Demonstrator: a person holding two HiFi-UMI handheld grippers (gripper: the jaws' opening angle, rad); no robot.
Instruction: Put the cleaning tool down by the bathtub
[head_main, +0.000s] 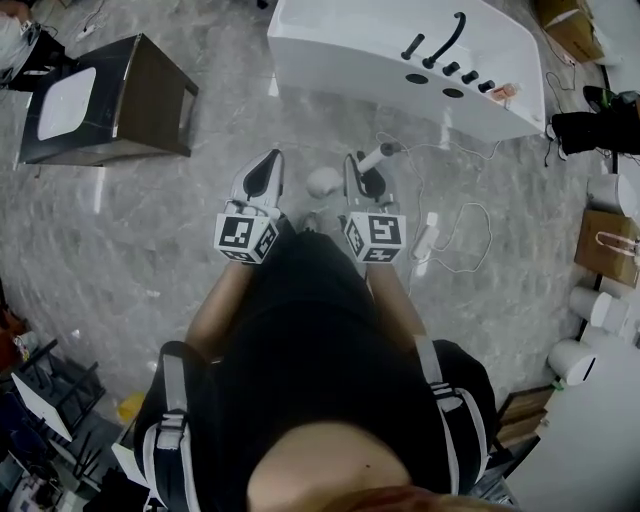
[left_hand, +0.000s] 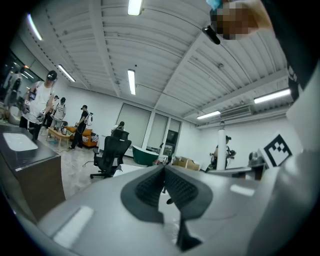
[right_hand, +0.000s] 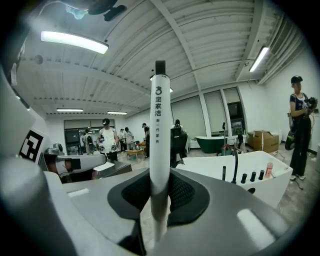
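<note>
One cleaning tool (right_hand: 159, 125): smooth white cylindrical handle, upright, pinched between ribbed dark pads of right gripper (head_main: 356, 165), over grey marbled floor (head_main: 150, 230) near one glossy white bathtub (head_main: 330, 55); left gripper (head_main: 268, 160) jaws together, empty

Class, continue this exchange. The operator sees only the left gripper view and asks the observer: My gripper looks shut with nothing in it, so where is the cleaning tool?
Observer: The right gripper is shut on the cleaning tool, whose white handle stands upright between the jaws.
Operator: Where is the bathtub?
Observer: In the head view the white bathtub stands ahead of both grippers, apart from them.
Operator: Is anything lying nearby?
Observer: A white cable lies on the floor, off to the right gripper's side.
</note>
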